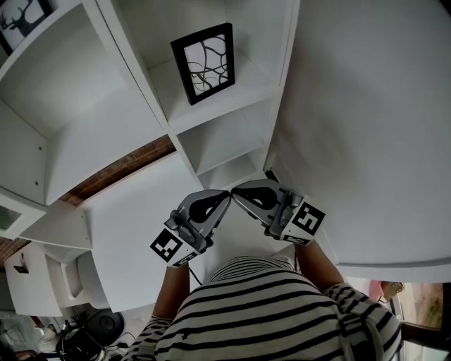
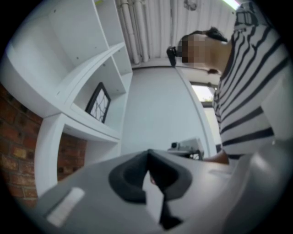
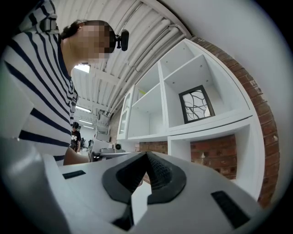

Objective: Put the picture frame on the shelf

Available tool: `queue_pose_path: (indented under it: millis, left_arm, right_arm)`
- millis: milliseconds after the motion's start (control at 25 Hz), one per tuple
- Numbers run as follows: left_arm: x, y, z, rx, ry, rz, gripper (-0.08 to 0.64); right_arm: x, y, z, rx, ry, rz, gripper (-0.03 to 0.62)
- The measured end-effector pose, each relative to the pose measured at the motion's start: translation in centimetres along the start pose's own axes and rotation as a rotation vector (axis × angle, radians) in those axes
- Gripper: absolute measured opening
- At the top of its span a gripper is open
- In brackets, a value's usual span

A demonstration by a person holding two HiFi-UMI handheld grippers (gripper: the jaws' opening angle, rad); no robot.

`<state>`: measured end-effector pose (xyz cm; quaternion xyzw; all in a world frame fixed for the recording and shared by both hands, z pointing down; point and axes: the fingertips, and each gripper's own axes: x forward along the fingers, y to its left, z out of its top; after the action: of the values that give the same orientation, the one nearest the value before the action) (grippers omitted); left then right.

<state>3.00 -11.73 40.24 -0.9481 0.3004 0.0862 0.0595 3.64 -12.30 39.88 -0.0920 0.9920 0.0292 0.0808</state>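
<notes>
A black picture frame point(image 1: 204, 62) with a branch pattern stands upright in a white shelf compartment point(image 1: 211, 106). It shows small in the left gripper view as the frame point(image 2: 98, 103) and in the right gripper view as the frame point(image 3: 197, 104). Both grippers are held close to the person's striped shirt, well below the shelf. My left gripper point(image 1: 224, 194) is shut with nothing in it, its tips meeting point(image 2: 147, 151). My right gripper point(image 1: 235, 192) is also shut and empty point(image 3: 146, 154). The two grippers' tips almost touch each other.
The white shelf unit point(image 1: 106, 134) has several open compartments against a brick wall point(image 1: 120, 169). Another dark picture point(image 1: 21, 17) sits at the top left. A white wall point(image 1: 366, 127) rises on the right. A desk with equipment point(image 2: 187, 148) stands behind.
</notes>
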Motion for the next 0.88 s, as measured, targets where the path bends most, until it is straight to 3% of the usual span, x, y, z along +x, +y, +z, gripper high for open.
queue_pose_path:
  millis: [880]
  left_arm:
    - [0.08,0.08,-0.05,-0.018,-0.008,0.007,0.006]
  right_arm:
    - [0.01,-0.05,-0.06,-0.010,0.023,0.004,0.007]
